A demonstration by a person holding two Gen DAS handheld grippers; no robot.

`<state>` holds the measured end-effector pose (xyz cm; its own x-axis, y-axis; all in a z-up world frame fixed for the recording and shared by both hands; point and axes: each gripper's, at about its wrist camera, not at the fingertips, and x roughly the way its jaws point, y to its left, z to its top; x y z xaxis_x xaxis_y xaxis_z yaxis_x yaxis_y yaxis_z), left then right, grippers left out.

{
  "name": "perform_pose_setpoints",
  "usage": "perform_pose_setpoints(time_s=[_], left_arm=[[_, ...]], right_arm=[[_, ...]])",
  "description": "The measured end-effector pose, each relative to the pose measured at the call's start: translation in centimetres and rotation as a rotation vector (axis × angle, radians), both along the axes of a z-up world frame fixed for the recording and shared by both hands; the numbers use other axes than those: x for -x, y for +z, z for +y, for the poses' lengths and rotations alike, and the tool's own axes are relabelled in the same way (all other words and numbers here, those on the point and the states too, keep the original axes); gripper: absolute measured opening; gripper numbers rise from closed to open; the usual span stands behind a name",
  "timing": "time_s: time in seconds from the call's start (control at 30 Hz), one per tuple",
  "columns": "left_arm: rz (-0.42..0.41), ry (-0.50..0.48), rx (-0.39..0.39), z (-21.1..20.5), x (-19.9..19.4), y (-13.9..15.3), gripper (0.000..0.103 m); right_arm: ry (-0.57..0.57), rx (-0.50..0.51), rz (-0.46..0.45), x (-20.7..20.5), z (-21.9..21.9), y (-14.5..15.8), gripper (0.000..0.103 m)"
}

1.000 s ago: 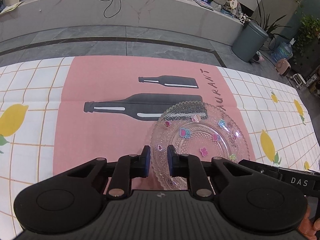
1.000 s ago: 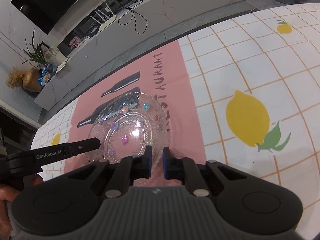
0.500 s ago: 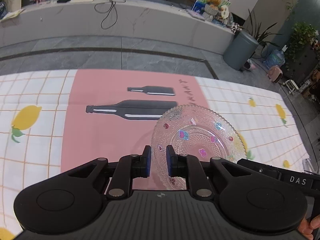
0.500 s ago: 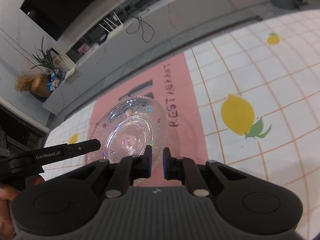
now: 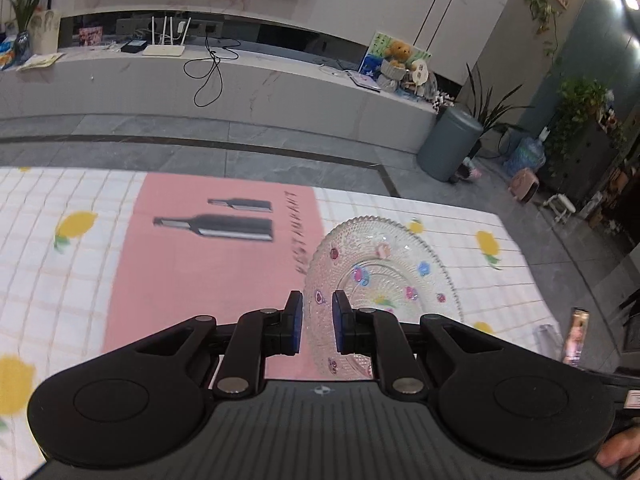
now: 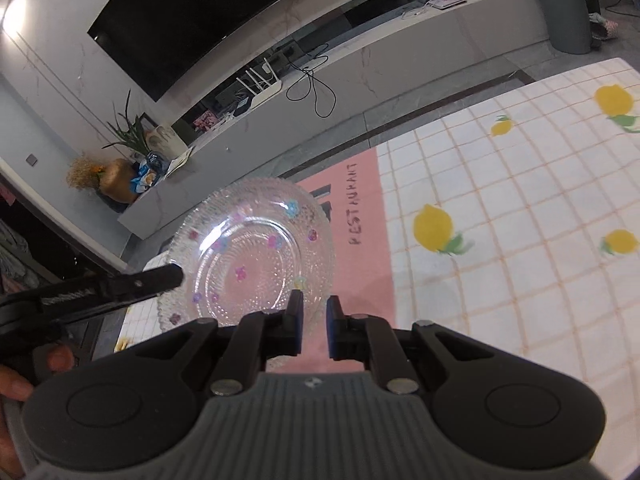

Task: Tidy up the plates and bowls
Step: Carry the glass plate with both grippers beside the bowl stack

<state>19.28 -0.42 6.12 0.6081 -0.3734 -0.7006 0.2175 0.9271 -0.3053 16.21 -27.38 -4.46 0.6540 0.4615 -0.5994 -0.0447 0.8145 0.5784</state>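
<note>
Grey bin (image 5: 450, 148) at 2 o'clock; white router (image 5: 165, 49) on ledge at 11; teddy bear (image 5: 397, 51) at 1; lemon-print cloth (image 5: 448, 204) covers desk.

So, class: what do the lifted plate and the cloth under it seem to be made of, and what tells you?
Plate: probably clear pressed glass, perhaps acrylic; the cloth shows through it, with beaded texture, bright glints and coloured flower motifs.
Tablecloth: printed fabric or coated vinyl, matte; lemons, grid and bottles lie flat on it.
</note>
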Motion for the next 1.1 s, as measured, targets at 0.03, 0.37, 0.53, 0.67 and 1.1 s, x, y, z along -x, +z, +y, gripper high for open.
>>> perform_pose_setpoints(time_s=[0.03, 0.37, 0.53, 0.67, 1.1], left_arm=[[0.005, 0.003, 0.007, -0.4, 0.8, -0.1, 0.016], [0.062, 0.056, 0.102, -3.0, 8.0, -4.0, 0.016], [0.092, 0.111, 0.126, -3.3, 10.3, -7.1, 0.016], [0.125, 0.155, 0.128, -3.0, 11.1, -9.5, 0.016], [0.142, 0.17, 0.057, -3.6, 12.7, -13.2, 0.016]], right_arm=[[-0.002, -0.011, 0.006, 0.9, -0.6, -0.1, 0.01], [-0.007, -0.023, 0.053, 8.2, -5.2, -3.0, 0.01], [0.009, -0.016, 0.082, 9.9, -5.9, -5.5, 0.01], [0.028, 0.005, 0.107, 10.1, -5.6, -7.3, 0.01], [0.079, 0.156, 0.082, 10.1, -4.0, -9.1, 0.009]])
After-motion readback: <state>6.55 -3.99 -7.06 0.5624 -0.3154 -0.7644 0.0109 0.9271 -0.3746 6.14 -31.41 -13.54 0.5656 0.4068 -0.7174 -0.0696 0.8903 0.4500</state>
